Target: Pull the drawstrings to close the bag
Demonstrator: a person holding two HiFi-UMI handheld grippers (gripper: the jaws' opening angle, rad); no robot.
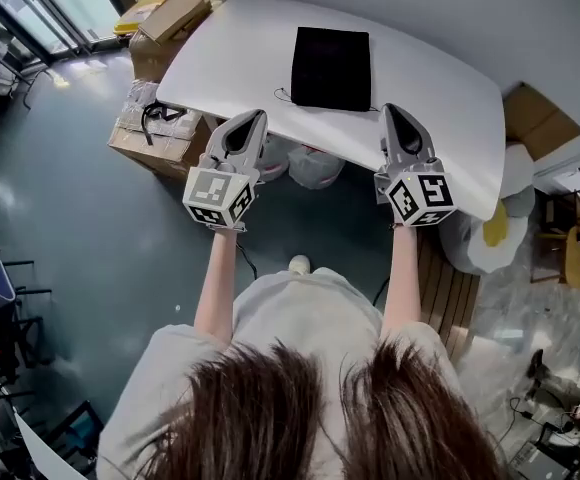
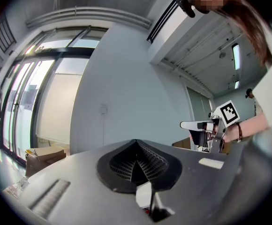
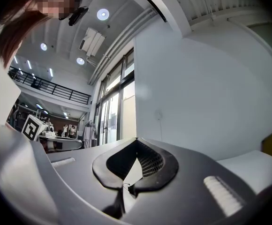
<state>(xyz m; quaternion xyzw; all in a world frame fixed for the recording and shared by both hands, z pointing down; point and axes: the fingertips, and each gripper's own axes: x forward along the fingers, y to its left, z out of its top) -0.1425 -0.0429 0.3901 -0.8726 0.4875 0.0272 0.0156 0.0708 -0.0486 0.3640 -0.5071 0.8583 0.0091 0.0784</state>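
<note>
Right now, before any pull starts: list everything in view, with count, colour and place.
table: 1, white, centre of the head view
drawstring bag: 1, black, flat on the table, towards its near edge
drawstrings: thin, dark, at the bag's near corners; count unclear
cardboard boxes: at least 3, brown, on the floor off the table's left end and past its right end
plastic bags: several, white, on the floor under and right of the table
left gripper: 1, grey, shut, empty, by the table's near edge, left of the bag
right gripper: 1, grey, shut, empty, by the near edge, right of the bag
forearms: 2, bare, stretched towards the table
</note>
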